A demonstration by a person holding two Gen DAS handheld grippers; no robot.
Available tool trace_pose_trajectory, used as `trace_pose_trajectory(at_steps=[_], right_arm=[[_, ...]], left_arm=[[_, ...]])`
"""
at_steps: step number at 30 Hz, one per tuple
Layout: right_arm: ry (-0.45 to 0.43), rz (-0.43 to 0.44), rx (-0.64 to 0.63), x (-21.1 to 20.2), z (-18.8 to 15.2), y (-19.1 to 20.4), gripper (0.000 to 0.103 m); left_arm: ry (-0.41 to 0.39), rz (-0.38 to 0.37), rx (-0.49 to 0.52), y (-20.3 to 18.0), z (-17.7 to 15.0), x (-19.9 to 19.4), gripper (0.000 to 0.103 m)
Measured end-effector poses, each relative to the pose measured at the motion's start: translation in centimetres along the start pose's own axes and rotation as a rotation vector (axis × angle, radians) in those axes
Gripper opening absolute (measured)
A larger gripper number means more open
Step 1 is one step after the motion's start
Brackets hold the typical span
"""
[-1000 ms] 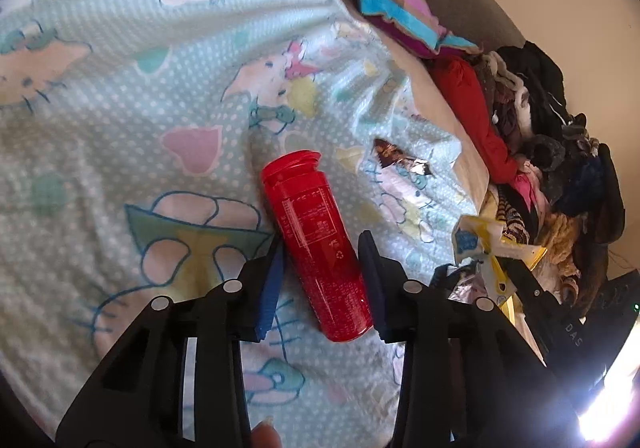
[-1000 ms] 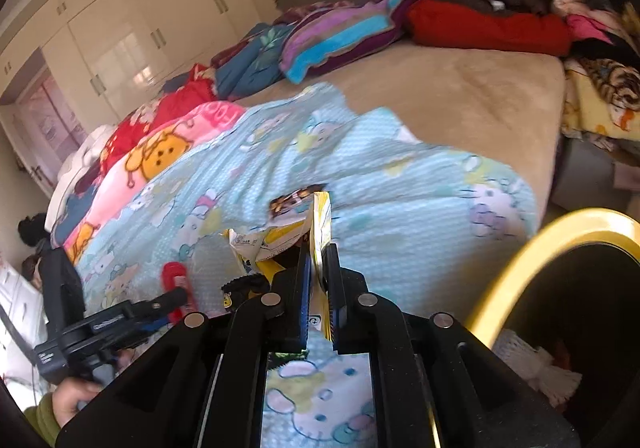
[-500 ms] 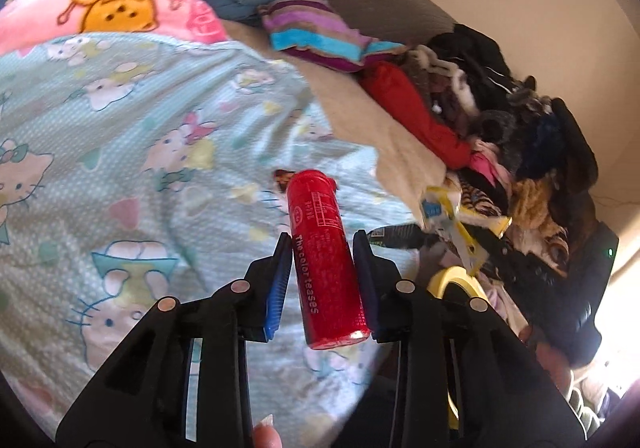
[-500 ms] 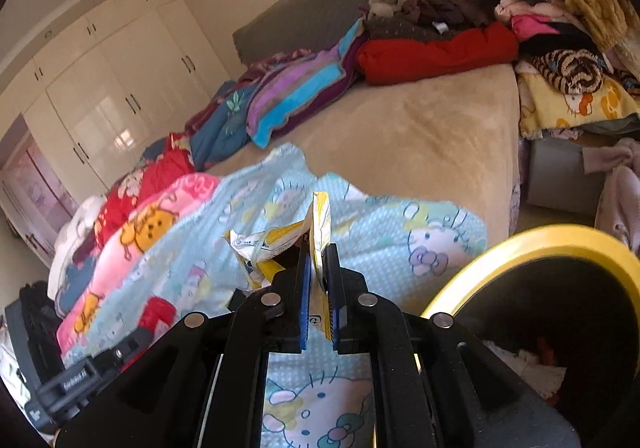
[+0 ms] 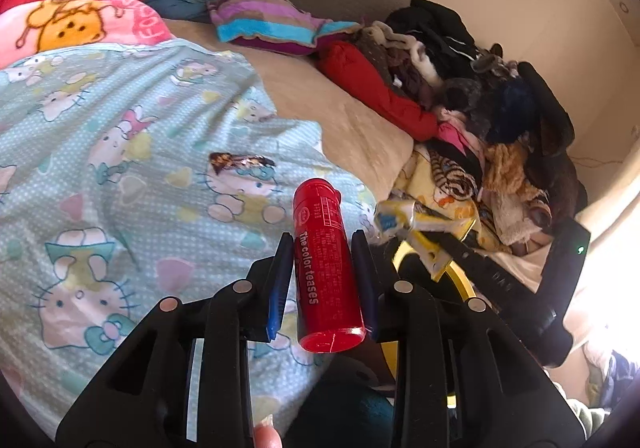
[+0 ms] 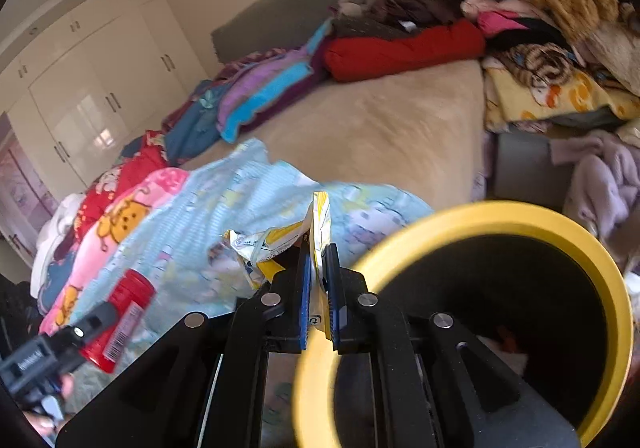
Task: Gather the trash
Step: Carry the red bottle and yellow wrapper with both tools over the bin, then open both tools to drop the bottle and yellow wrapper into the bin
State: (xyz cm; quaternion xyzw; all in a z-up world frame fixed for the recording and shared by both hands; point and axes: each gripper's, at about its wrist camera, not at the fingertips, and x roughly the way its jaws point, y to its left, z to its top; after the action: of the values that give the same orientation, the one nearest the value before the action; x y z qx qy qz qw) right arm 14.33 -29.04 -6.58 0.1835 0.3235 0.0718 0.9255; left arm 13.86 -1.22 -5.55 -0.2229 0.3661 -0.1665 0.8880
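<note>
My left gripper (image 5: 322, 248) is shut on a red can (image 5: 324, 268) and holds it lifted above the blue cartoon blanket (image 5: 120, 168). The can also shows in the right wrist view (image 6: 120, 320), at the lower left. My right gripper (image 6: 318, 260) is shut on a yellow and white snack wrapper (image 6: 280, 244), held at the rim of a yellow-rimmed black bin (image 6: 520, 216). The wrapper also shows in the left wrist view (image 5: 404, 218), with the bin rim (image 5: 460, 280) below it. A dark foil candy wrapper (image 5: 240, 160) lies on the blanket.
A pile of clothes (image 5: 480, 96) covers the right end of the tan bed (image 5: 332, 108). Folded blankets and a striped pillow (image 5: 272, 24) lie at the far side. White wardrobes (image 6: 88, 104) stand behind the bed. The bin holds some trash (image 6: 500, 344).
My left gripper closed on the red can and lifted it off the blanket toward the bin. My right gripper carried the snack wrapper to the bin's rim.
</note>
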Motion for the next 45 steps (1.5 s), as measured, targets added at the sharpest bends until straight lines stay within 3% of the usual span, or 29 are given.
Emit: trace_pose_trajectory(at_steps=[15,33,37,43,45], right_arm=[[-0.012,-0.067,0.111,-2.8,-2.1,-6.2,0.008],[-0.011,-0.147,0.191,-5.2,-1.7,-11.0,0.009],[0.006,-0.157,0.21,-5.6,-1.3,-12.2,0.014],[-0.008,-0.167,0.259,-6.5,-1.1,-13.6,0.029],[-0.011,-0.17,0.257,-6.7,-1.0,-13.7,0.032]], left_arm=[[0.059,-0.046,0.09,-4.3,-2.1,1.8,0.023],[0.161,-0.105,0.235,-10.3,-5.1,5.4,0.023],[0.185,-0.121,0.274,-11.9,-5.7,6.3,0.023],[0.214,-0.136,0.322,-14.4,-6.6,8.0,0.023],[0.219,-0.144,0.325,-14.8,-6.7,8.5,0.037]])
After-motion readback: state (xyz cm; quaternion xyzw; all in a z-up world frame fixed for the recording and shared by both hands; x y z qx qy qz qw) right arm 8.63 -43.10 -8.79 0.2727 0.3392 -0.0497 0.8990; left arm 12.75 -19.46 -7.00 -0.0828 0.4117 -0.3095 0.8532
